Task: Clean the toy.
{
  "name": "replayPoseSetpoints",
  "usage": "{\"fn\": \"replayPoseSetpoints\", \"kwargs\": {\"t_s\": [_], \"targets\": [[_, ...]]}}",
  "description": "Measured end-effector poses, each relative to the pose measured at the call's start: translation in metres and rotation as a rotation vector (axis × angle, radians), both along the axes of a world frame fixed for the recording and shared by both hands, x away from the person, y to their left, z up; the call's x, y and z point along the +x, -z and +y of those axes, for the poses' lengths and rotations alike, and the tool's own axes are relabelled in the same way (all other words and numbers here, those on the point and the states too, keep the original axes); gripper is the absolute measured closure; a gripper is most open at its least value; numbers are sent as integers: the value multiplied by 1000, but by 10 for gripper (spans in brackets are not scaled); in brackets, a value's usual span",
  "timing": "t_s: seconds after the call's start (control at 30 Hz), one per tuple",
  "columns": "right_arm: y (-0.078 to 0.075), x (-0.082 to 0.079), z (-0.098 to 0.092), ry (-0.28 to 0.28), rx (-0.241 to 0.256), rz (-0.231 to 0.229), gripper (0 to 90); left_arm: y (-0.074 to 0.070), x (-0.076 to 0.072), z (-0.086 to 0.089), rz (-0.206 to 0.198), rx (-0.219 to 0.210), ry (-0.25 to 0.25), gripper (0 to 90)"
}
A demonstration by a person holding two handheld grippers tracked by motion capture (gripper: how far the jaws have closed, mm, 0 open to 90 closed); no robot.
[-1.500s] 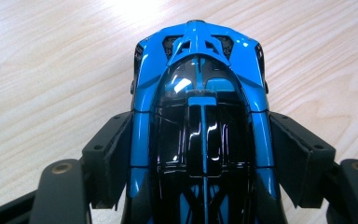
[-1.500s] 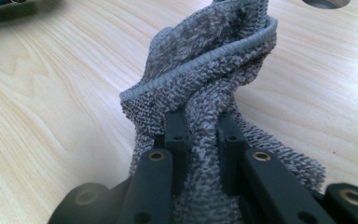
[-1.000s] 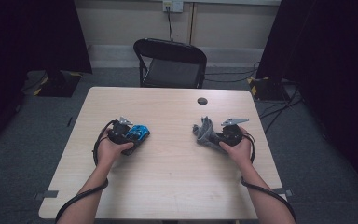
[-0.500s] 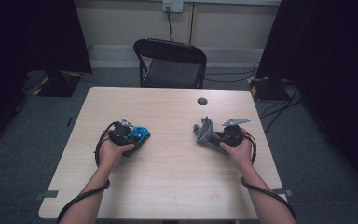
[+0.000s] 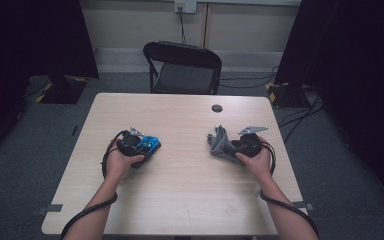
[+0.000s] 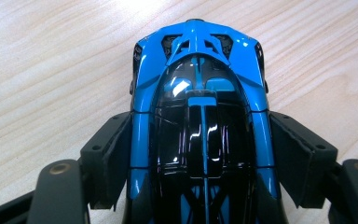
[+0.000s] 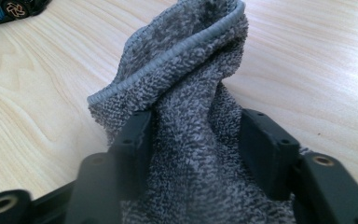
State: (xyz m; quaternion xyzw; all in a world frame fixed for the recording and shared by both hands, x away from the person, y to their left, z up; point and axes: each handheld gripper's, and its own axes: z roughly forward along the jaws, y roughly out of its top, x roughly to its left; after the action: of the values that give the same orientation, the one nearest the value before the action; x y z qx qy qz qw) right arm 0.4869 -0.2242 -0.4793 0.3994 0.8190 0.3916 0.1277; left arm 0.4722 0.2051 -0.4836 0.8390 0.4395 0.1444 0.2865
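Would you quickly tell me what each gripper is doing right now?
Left gripper: shut on blue toy car.
Right gripper: shut on grey cloth.

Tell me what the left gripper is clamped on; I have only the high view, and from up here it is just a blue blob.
Observer: The left gripper holds a blue and black toy car, with one jaw against each flank, as the left gripper view shows.
Operator: Give me the car's top.
Observer: It has a glossy black canopy with a thin blue stripe down the middle.
Operator: Now the grey thing on the right.
Observer: That is a grey terry cloth with a stitched hem, and the right gripper is shut on it. It bunches up between the jaws and stands above the wooden table.
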Motion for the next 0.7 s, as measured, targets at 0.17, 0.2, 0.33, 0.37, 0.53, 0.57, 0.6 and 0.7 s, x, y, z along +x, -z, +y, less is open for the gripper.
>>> {"fn": "replayPoseSetpoints", "kwargs": {"t_s": [0.17, 0.2, 0.33, 0.37, 0.53, 0.57, 0.6, 0.7], "targets": [[-3, 0, 1, 2, -13, -6, 381, -1, 0, 0, 8, -15, -14, 261], [-3, 0, 1, 2, -15, -7, 383, -1, 0, 0, 9, -15, -12, 263], [-5, 0, 2, 3, -10, -5, 342, -1, -1, 0, 12, -21, -18, 253], [-6, 1, 2, 1, -8, 0, 336, -1, -1, -1, 17, -24, -20, 248], [-10, 1, 2, 6, 4, -2, 283, -2, -2, 0, 24, -16, -9, 239], [-11, 1, 2, 6, 2, 2, 271, -2, -2, 1, 26, -22, -15, 232], [-12, 1, 2, 8, 2, 4, 258, -3, -2, 1, 25, -23, -19, 234], [-15, 1, 3, 4, 5, 4, 238, -9, -4, 3, 13, -41, -15, 229]]}}
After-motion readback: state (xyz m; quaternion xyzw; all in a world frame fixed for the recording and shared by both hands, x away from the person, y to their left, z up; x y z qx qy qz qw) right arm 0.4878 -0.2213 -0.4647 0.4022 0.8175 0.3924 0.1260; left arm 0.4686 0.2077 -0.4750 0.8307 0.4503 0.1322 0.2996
